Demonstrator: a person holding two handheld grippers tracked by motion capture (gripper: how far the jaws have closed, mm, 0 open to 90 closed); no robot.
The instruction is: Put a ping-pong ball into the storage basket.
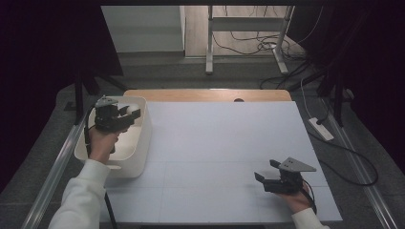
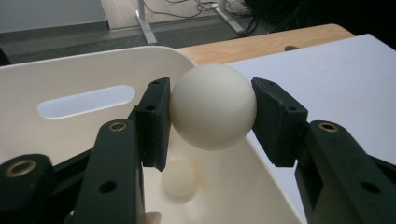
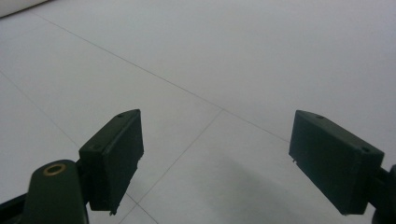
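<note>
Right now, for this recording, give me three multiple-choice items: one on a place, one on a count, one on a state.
1. Where is the left gripper?
A. over the white bin
B. over the bare table
C. beside the right gripper

2. How many cream balls show in the left gripper view?
A. one
B. two
C. four

3. How does the right gripper stand?
A. shut on a ball
B. open, holding nothing
C. shut on a cable

Answers: 1 A, bin walls lie below its jaws. 2 B, the held ball and a second ball in the bin. 3 B, only the table lies between its jaws.
</note>
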